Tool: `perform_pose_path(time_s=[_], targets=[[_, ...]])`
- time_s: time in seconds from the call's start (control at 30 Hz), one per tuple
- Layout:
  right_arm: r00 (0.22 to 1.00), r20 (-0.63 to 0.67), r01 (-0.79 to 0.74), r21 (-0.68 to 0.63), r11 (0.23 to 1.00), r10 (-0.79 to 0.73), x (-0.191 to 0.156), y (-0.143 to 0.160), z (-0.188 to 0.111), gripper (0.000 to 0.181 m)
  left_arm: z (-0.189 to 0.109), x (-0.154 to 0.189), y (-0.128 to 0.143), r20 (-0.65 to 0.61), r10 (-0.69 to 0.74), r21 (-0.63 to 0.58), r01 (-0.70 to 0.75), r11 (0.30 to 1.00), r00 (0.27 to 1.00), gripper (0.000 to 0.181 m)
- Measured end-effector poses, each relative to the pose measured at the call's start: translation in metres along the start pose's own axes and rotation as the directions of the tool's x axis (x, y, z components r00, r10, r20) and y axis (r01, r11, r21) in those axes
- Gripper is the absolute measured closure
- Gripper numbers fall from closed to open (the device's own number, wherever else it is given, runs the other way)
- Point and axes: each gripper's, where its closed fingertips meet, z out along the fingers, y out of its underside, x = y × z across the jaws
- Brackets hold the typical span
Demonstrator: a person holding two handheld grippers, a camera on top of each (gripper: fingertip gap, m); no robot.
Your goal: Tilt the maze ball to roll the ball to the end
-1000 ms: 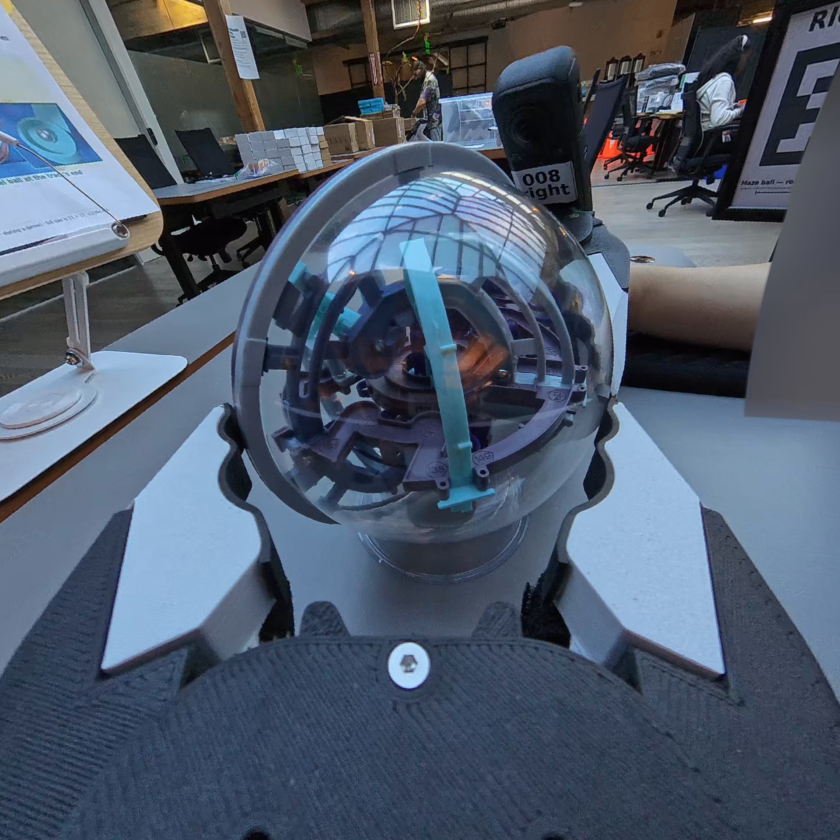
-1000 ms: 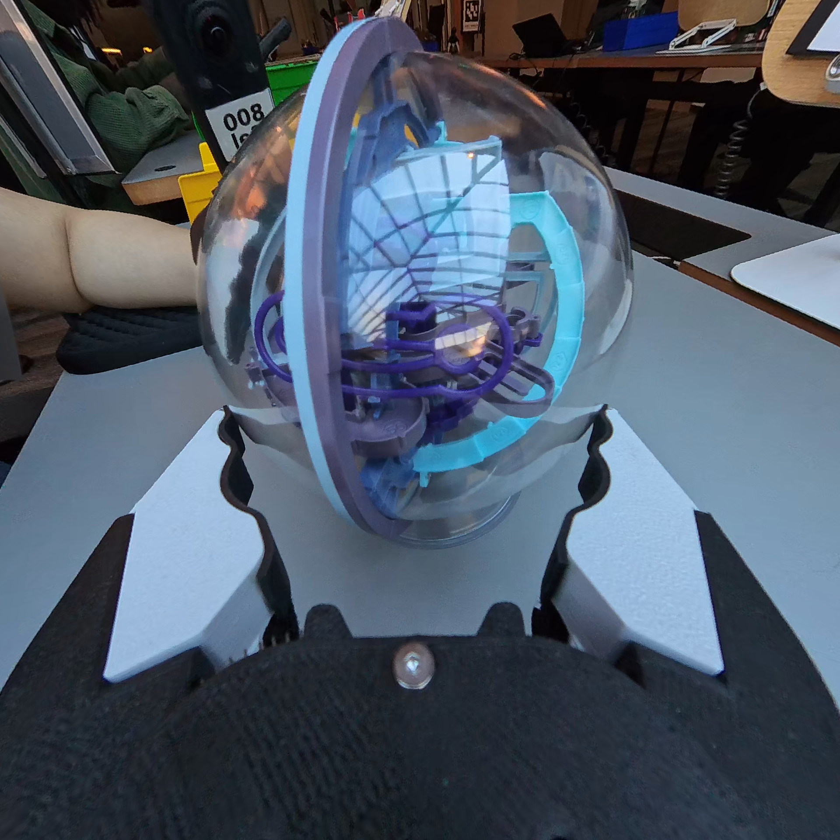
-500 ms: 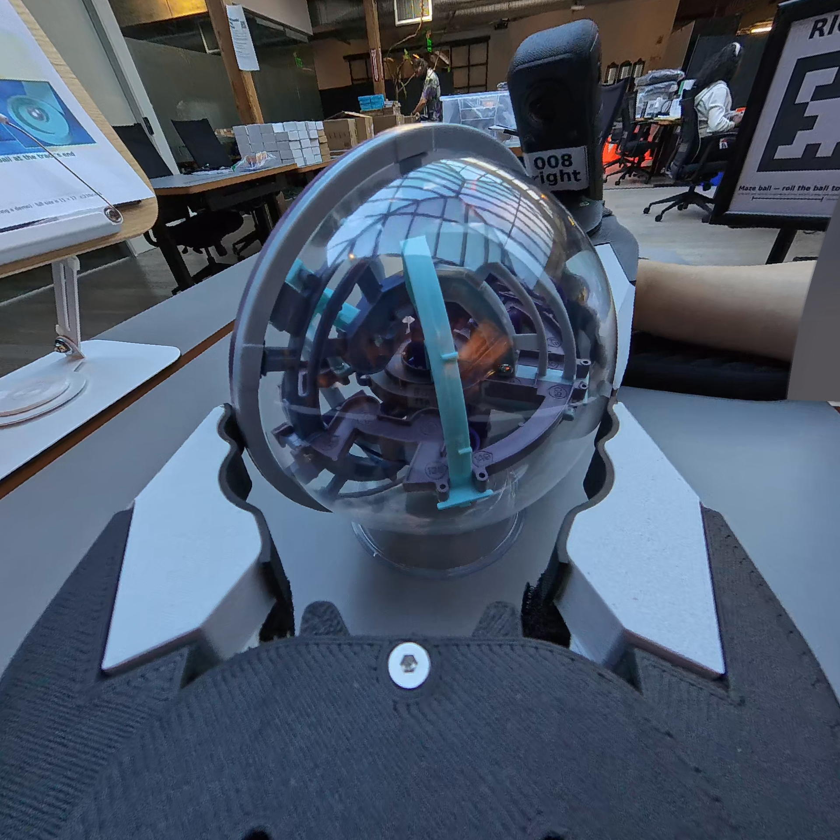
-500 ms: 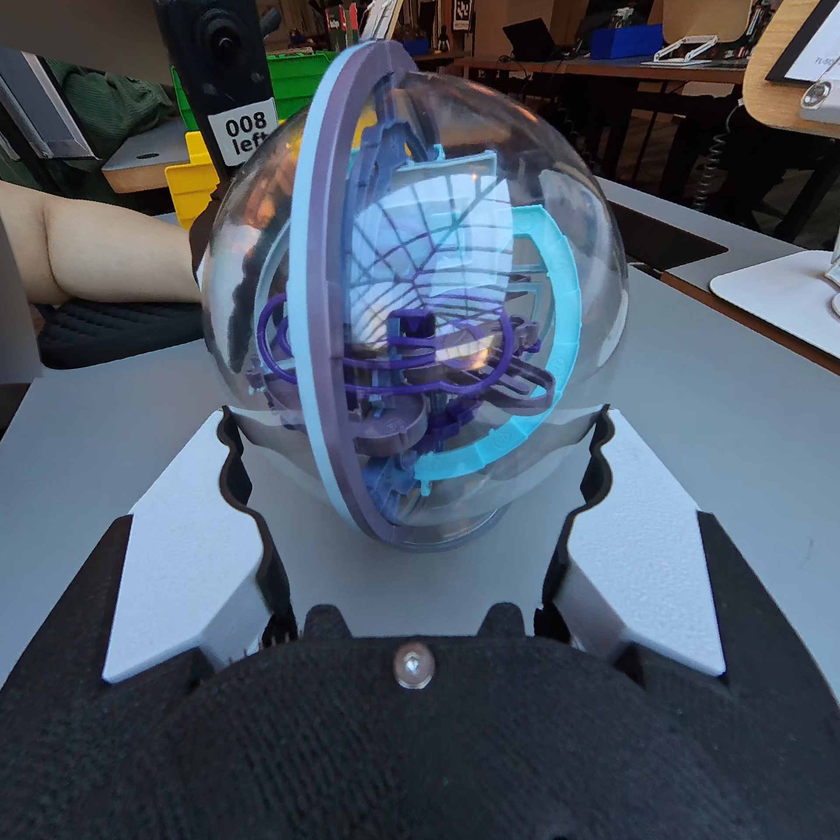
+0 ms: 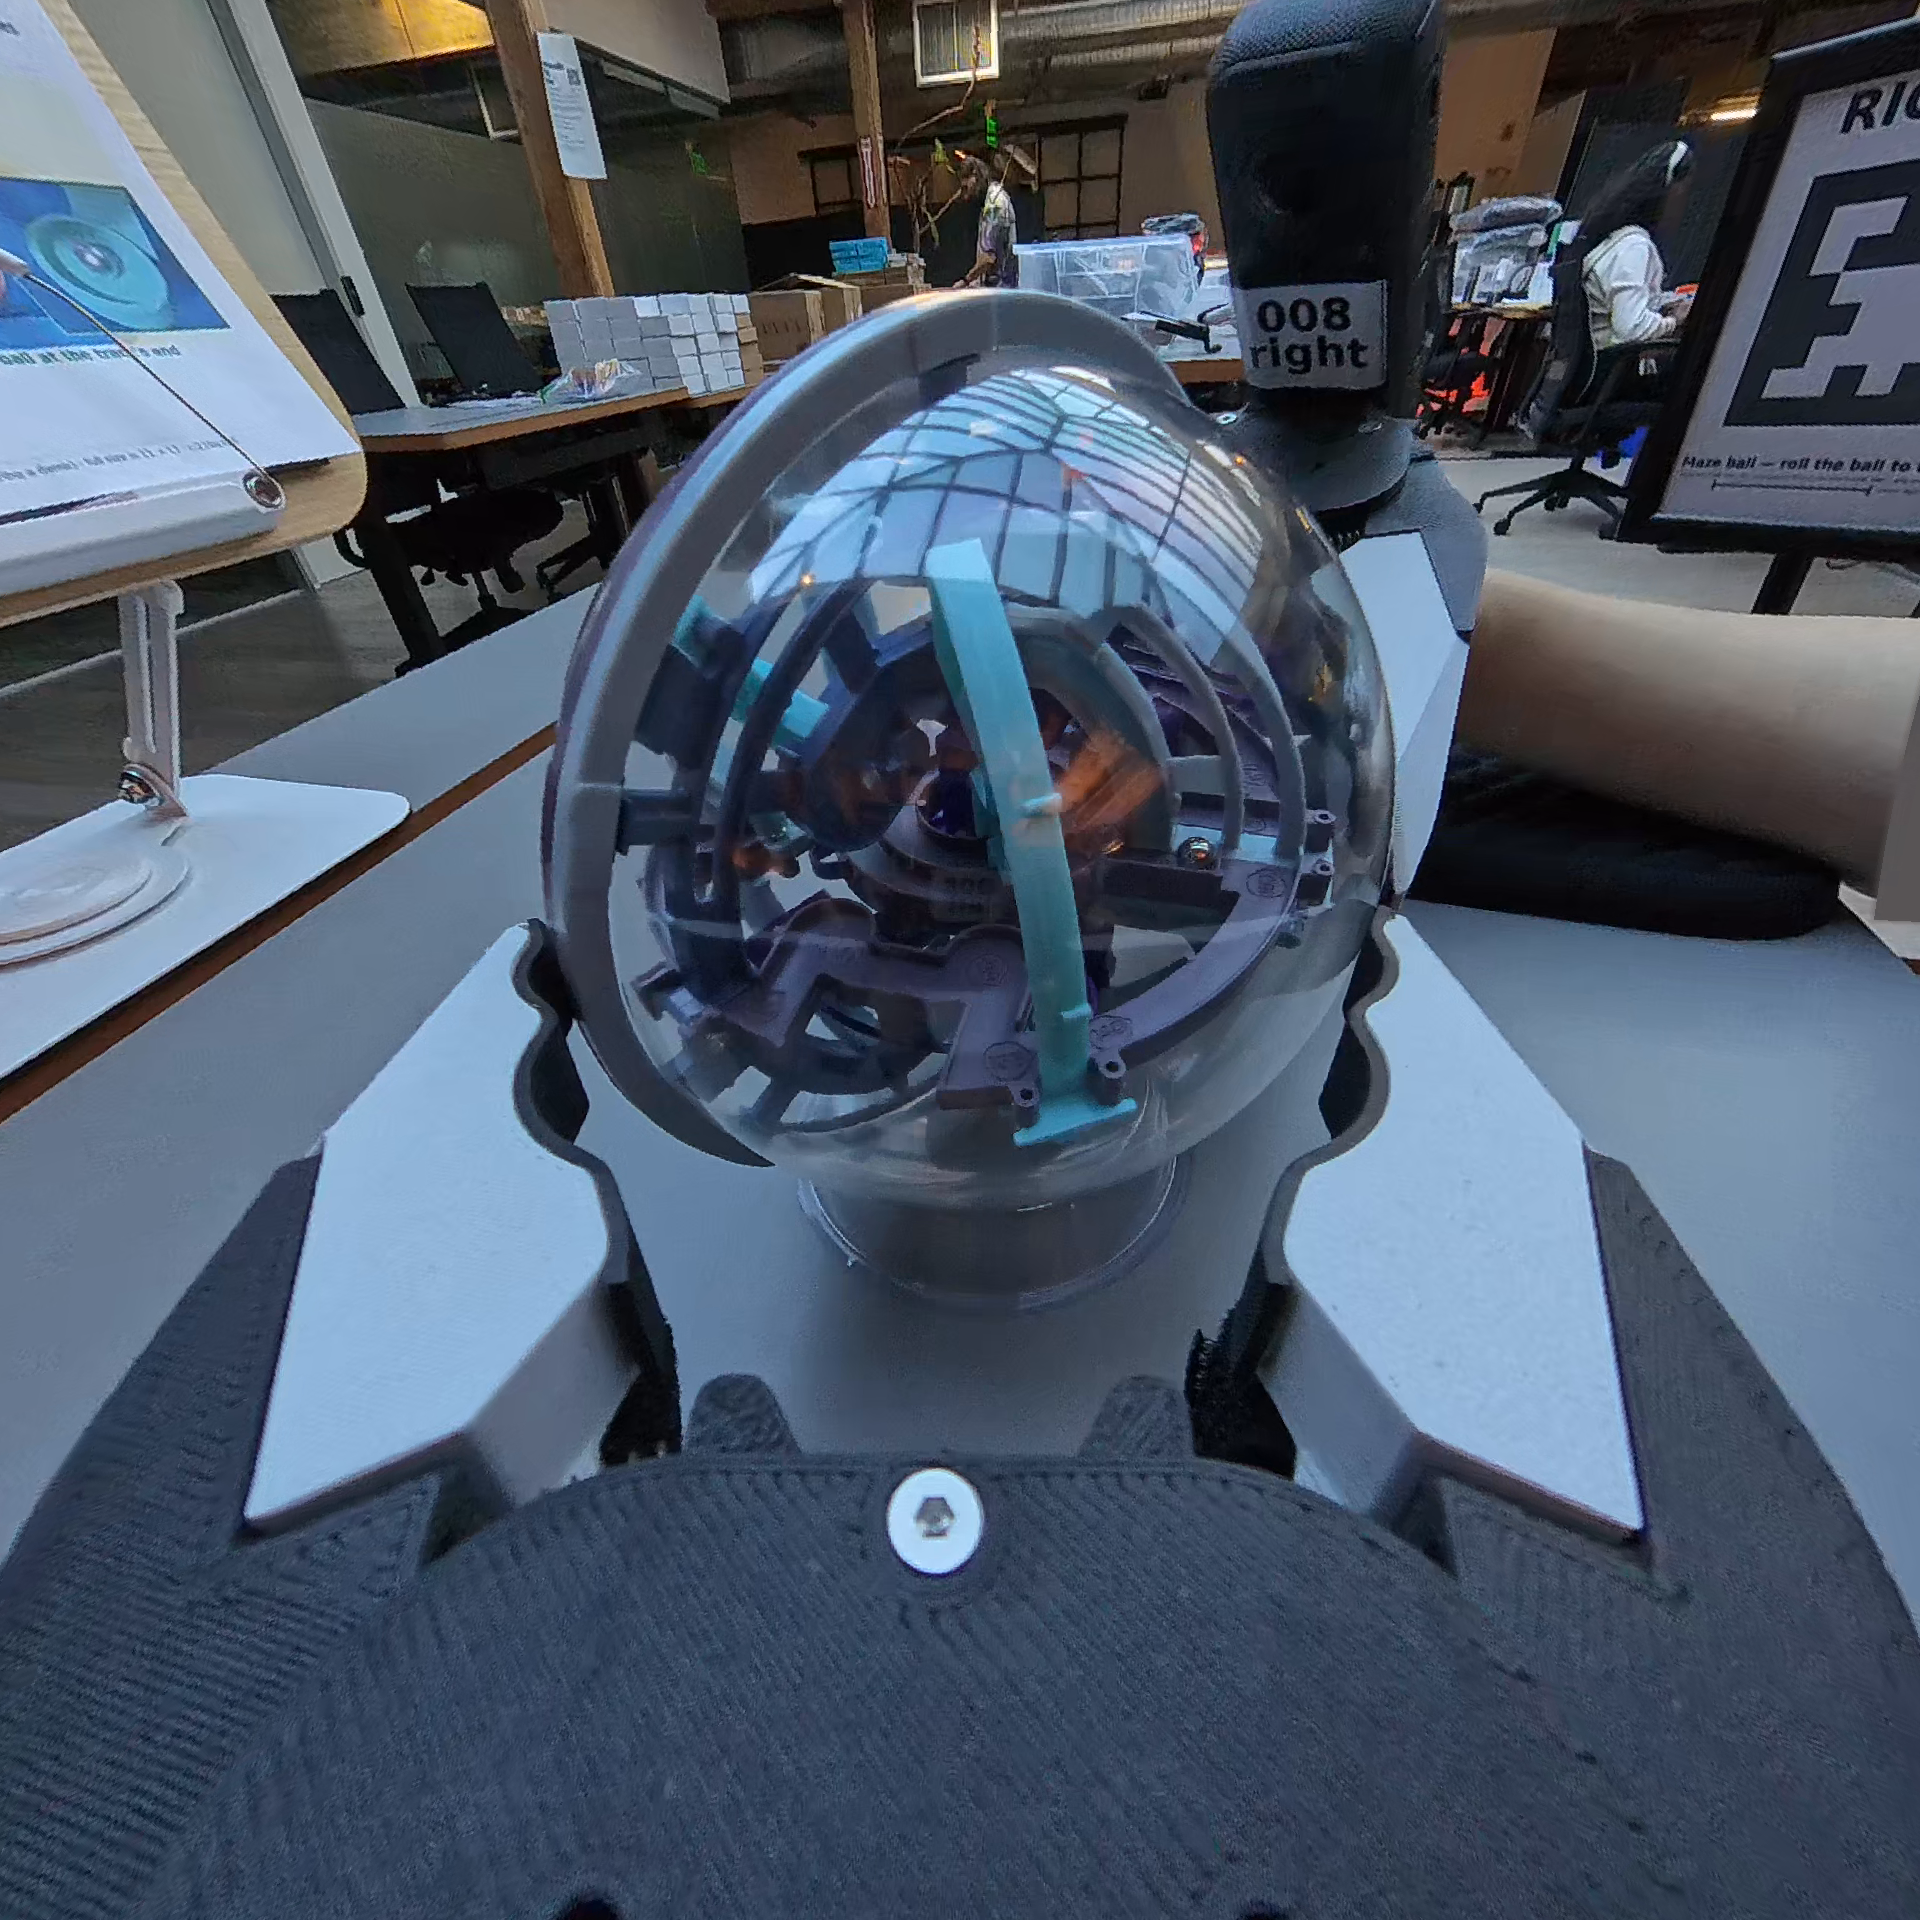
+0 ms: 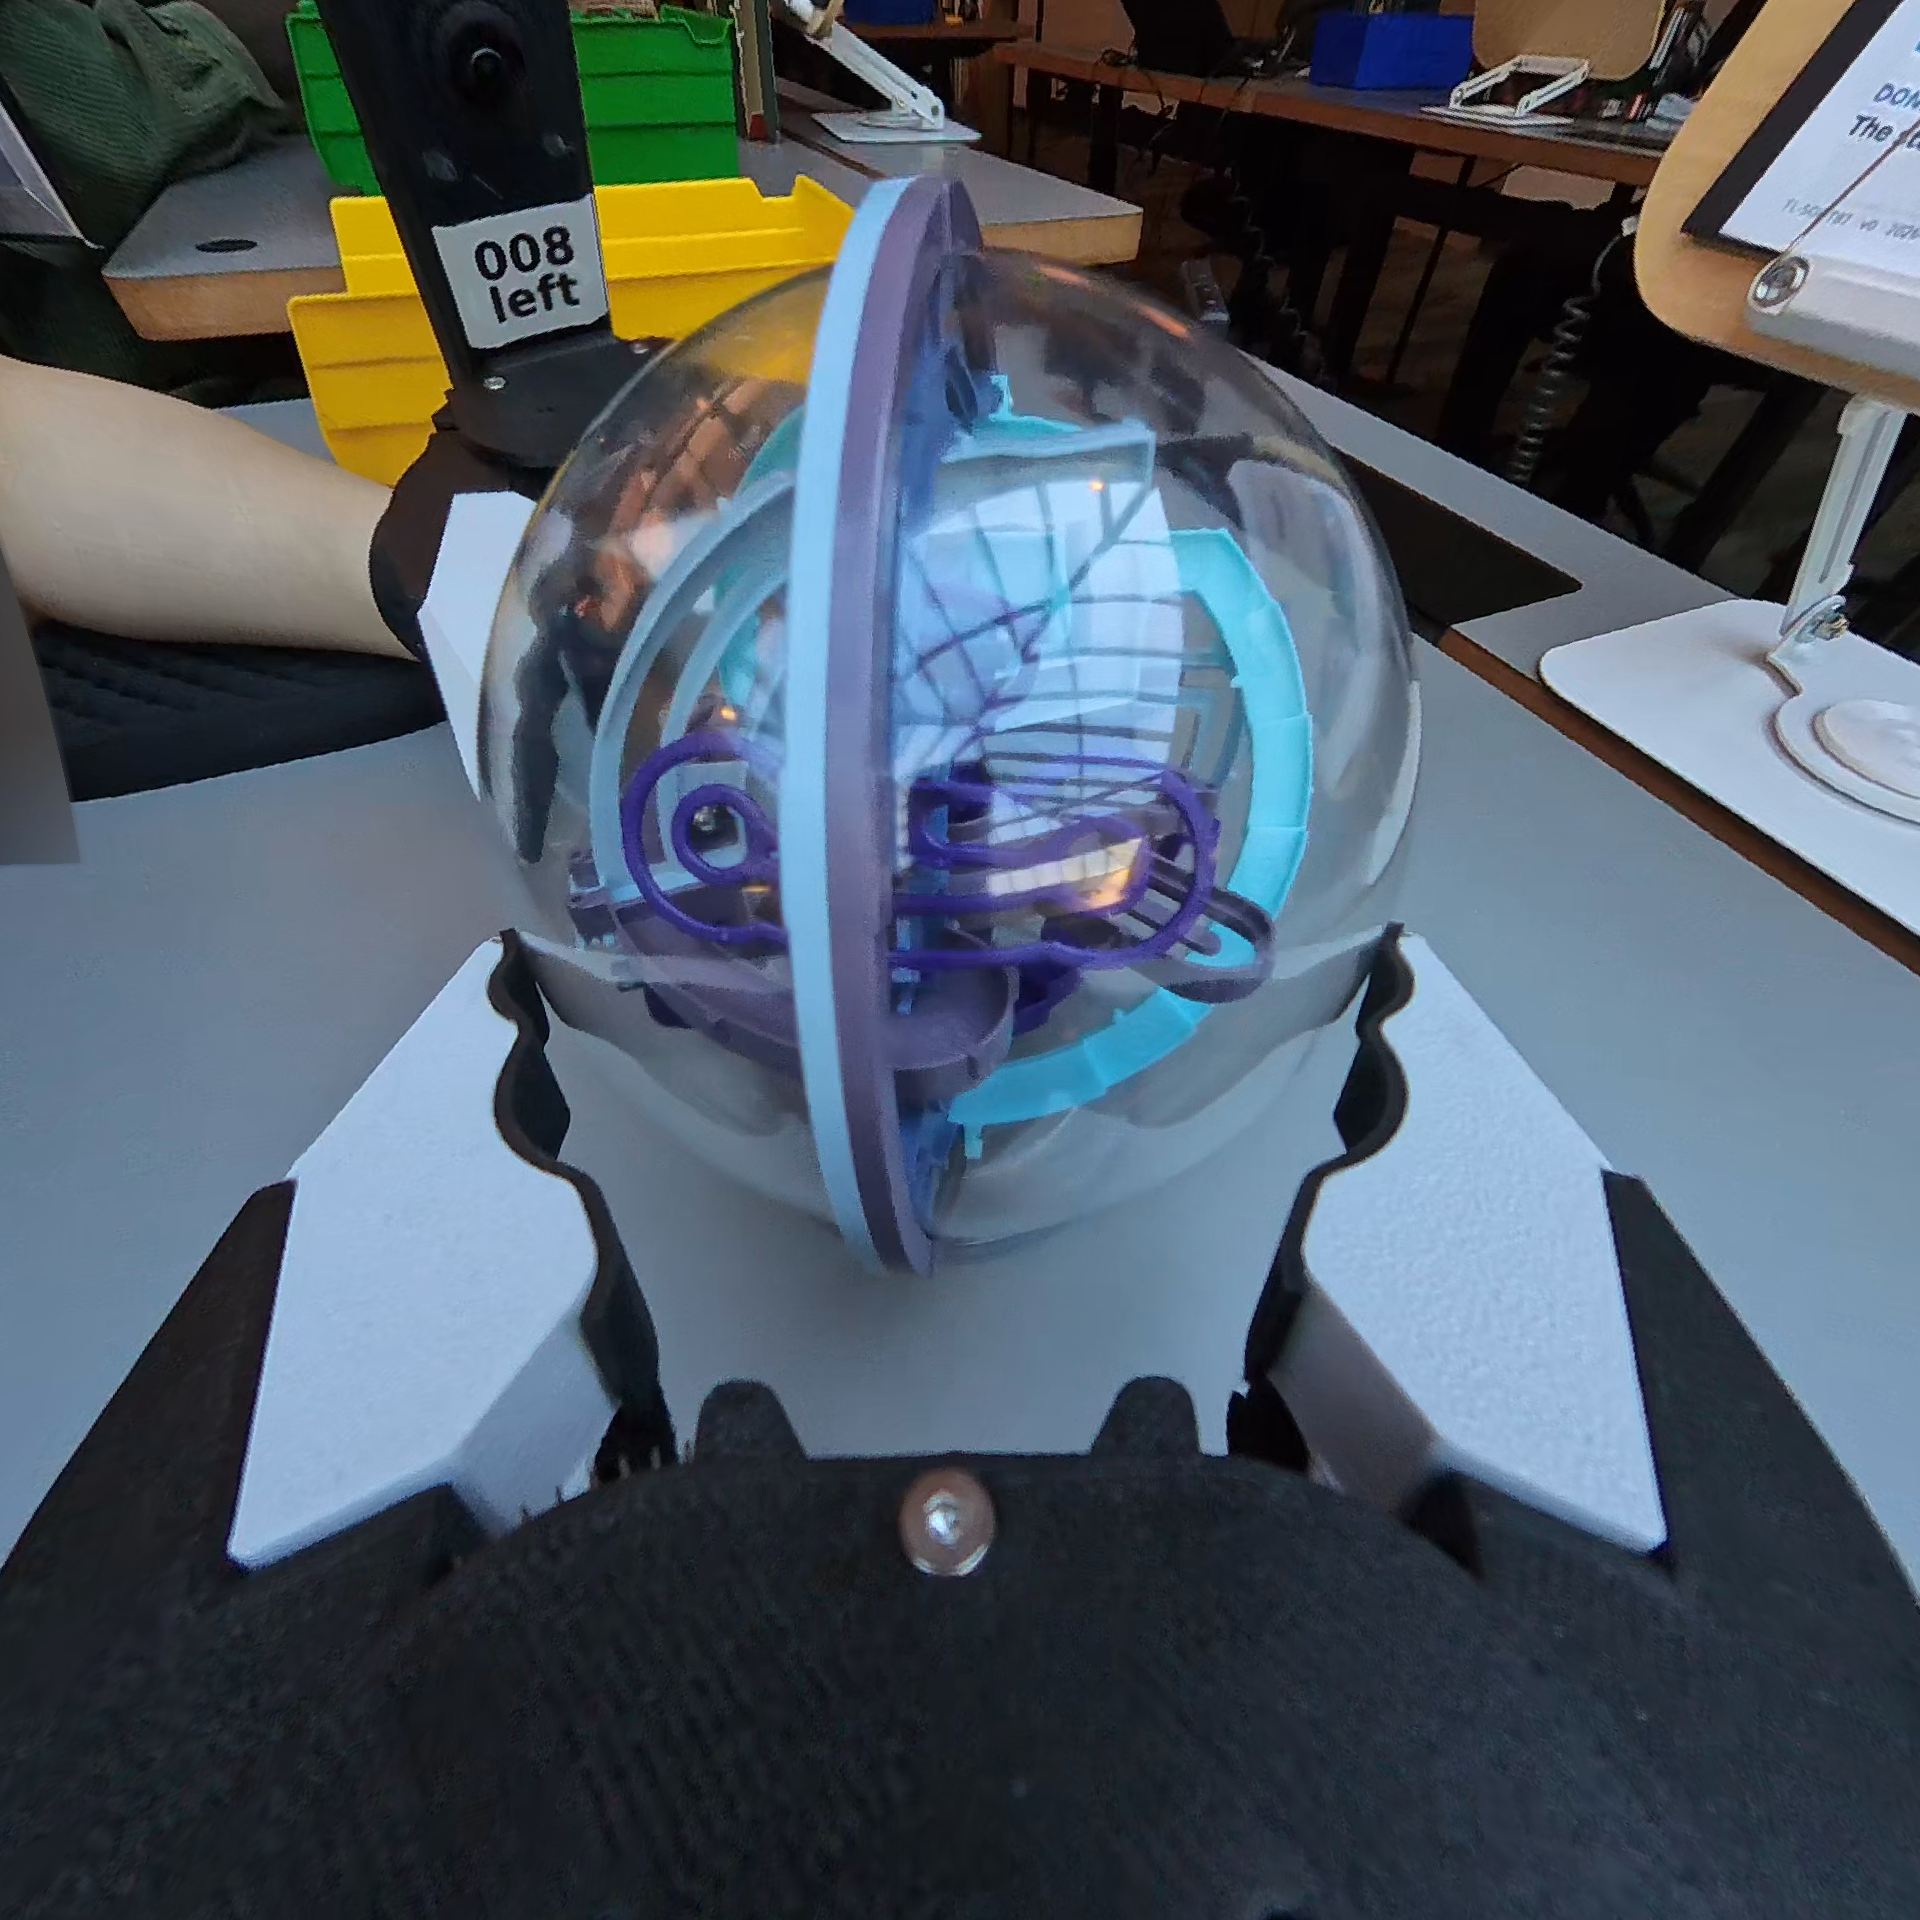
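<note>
The maze ball (image 5: 966, 790) is clamped between the fingers of the left gripper (image 5: 956, 935) and of the right gripper (image 6: 951, 956), just above the counter (image 6: 1558, 935). Tilts are best kept slow and matched, so the small steel ball (image 5: 1195, 852) is held on its track.

Clear maze ball (image 5: 966, 727), purple-teal tracks inside, rim tilted

Looks like a big open-plan office or lab space: rows of long desks (image 5: 488, 426), rolling office chairs (image 5: 1579, 416), stacked cardboard boxes (image 5: 800, 312), plastic storage bins (image 6: 655, 94), exposed ceiling ducts, someone working at a far desk (image 5: 1621, 281).
</note>
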Motion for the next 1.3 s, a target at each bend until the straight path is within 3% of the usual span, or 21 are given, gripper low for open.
perform_pose_path(time_s=[0.5, 0.8, 0.97, 1.3], targets=[[1.000, -0.020, 0.010, -0.058, 0.998, -0.011, 0.003, -0.004, -0.002, 0.030, 0.001, -0.002, 0.001, 0.000, 0.014, 0.018, -0.014, 1.000, 1.000, 0.039], [1.000, 0.009, 0.009, -0.061, 0.998, -0.008, 0.001, -0.004, 0.000, 0.030, 0.009, -0.001, 0.023, -0.027, 0.059, -0.113, -0.062, 0.992, 0.998, 0.030], [1.000, 0.012, 0.009, -0.074, 0.997, -0.008, 0.002, -0.004, -0.001, 0.030, 0.009, -0.001, 0.023, -0.029, 0.054, -0.110, -0.057, 0.992, 0.998, 0.032], [0.988, -0.060, 0.131, -0.143, 0.981, -0.141, 0.007, -0.012, -0.001, 0.030, 0.007, -0.004, 0.021, -0.021, 0.029, -0.092, -0.031, 0.995, 0.999, 0.039]])
